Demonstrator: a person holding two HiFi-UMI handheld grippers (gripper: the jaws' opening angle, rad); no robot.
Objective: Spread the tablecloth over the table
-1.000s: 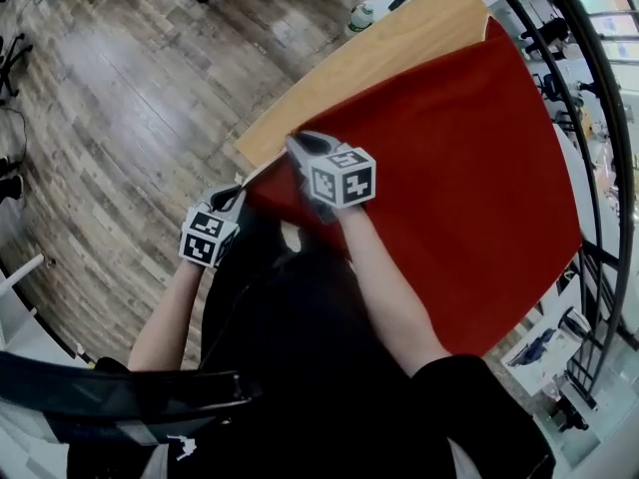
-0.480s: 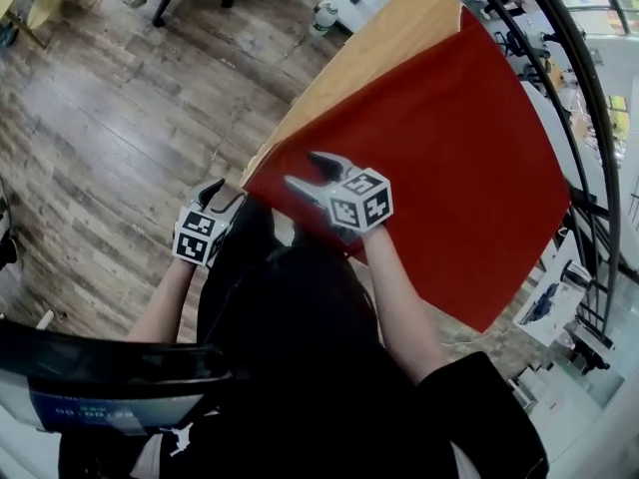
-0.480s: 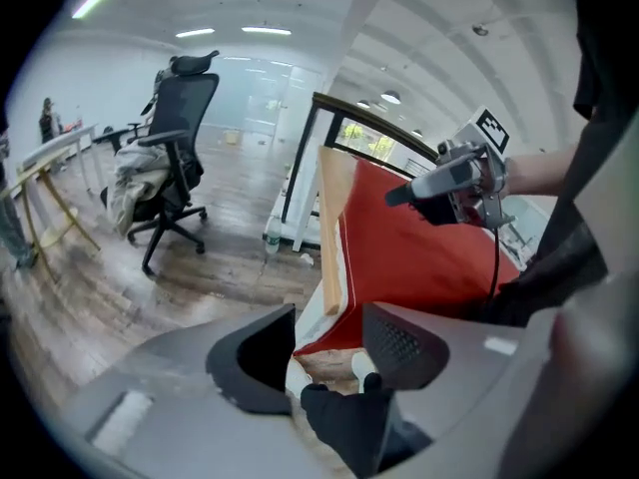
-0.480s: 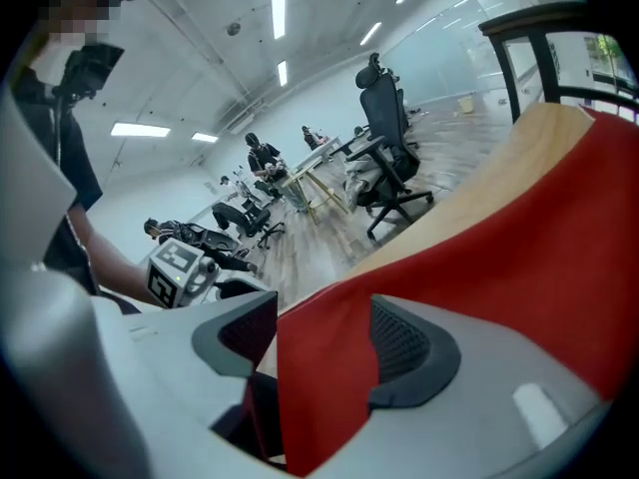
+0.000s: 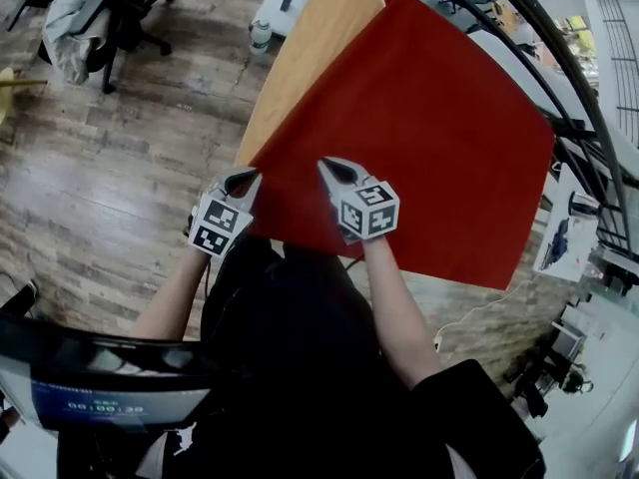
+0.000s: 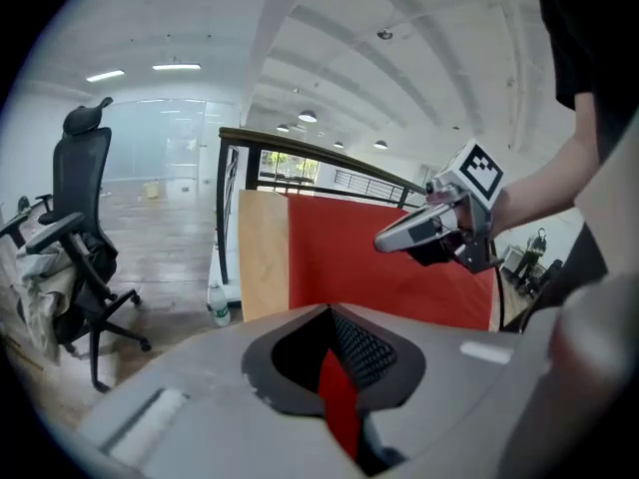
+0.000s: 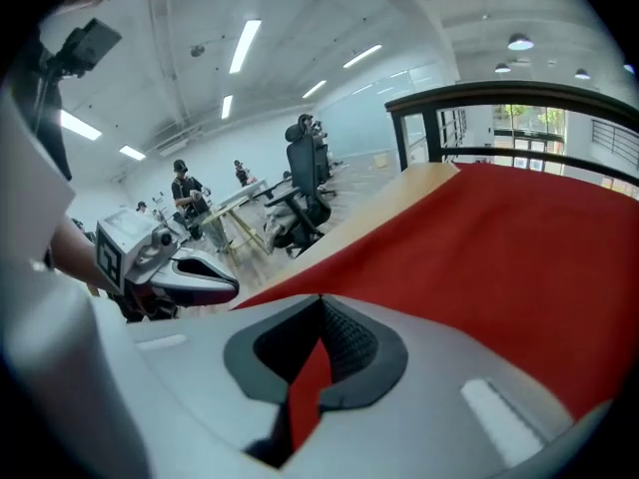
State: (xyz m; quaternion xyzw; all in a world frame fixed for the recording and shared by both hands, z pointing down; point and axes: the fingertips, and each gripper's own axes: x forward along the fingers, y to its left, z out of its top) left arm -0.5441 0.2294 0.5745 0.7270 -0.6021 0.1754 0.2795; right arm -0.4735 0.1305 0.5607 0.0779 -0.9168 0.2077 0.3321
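A red tablecloth (image 5: pixel 429 138) lies over most of the wooden table (image 5: pixel 300 58), leaving a bare strip of wood along its left side. Both grippers are at the cloth's near edge. My left gripper (image 5: pixel 240 181) is at the near left corner. Its jaws have just been closing and pinch a fold of red cloth (image 6: pixel 337 397). My right gripper (image 5: pixel 334 171) is a little to the right of it. Its jaws have also just been closing, and red cloth (image 7: pixel 308 387) shows between them. Each gripper view shows the other gripper, right (image 6: pixel 384 239) and left (image 7: pixel 232 287).
A black office chair (image 5: pixel 100 8) draped with clothing stands on the wooden floor at the left. A water bottle (image 5: pixel 260 36) stands on the floor by the table's far left corner. A black railing (image 5: pixel 559 58) curves along the right side. People work at desks far off.
Half a second ago both grippers stood open; now both are shut on the cloth's near edge. The left gripper has moved right and up to the cloth's corner.
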